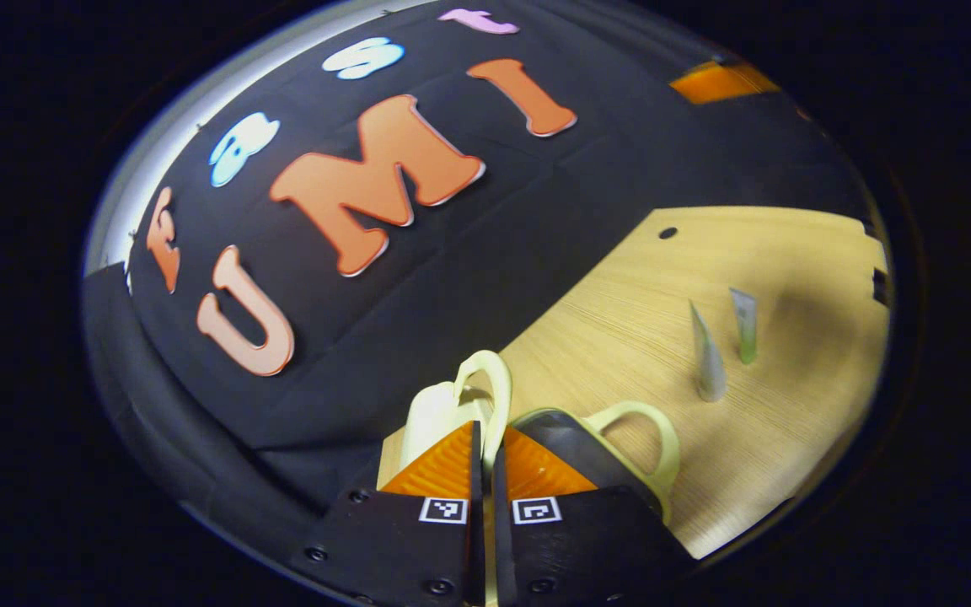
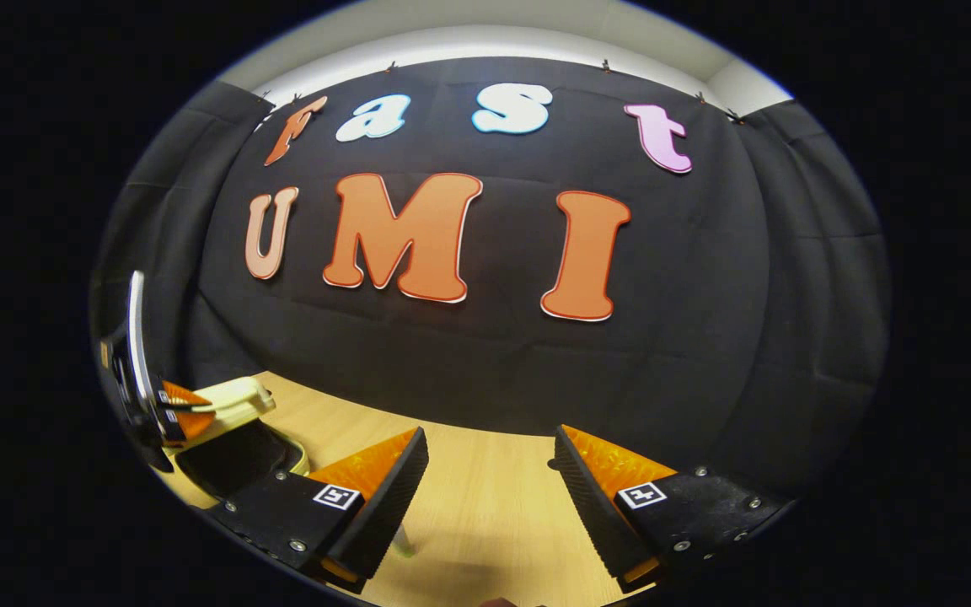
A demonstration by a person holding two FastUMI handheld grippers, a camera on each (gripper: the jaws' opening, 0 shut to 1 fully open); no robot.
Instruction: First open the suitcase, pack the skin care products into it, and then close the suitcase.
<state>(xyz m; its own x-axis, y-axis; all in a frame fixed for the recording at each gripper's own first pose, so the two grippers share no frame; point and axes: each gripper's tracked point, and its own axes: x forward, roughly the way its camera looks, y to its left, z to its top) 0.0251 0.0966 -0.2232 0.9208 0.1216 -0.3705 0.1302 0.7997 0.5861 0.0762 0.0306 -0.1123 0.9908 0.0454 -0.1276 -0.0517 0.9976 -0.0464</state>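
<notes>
A small cream suitcase (image 1: 437, 415) with a dark lining (image 1: 571, 448) and looped handles (image 1: 664, 440) stands partly open on the wooden table (image 1: 789, 253). My left gripper (image 1: 488, 434) is shut on the thin cream edge of its lid, which runs up between the fingers. Two skin care tubes stand upright on the table to the right: a grey-white tube (image 1: 709, 364) and a green-tinted tube (image 1: 744, 324). In the right gripper view my right gripper (image 2: 490, 472) hangs open above the table, holding nothing. The suitcase (image 2: 228, 459) and the left gripper (image 2: 175, 413) sit at its far left.
The black cloth wall rises right behind the table's far edge (image 2: 418, 417). A small dark hole (image 1: 667, 233) marks the tabletop near the back. Bare wood (image 2: 485, 514) lies under the right gripper.
</notes>
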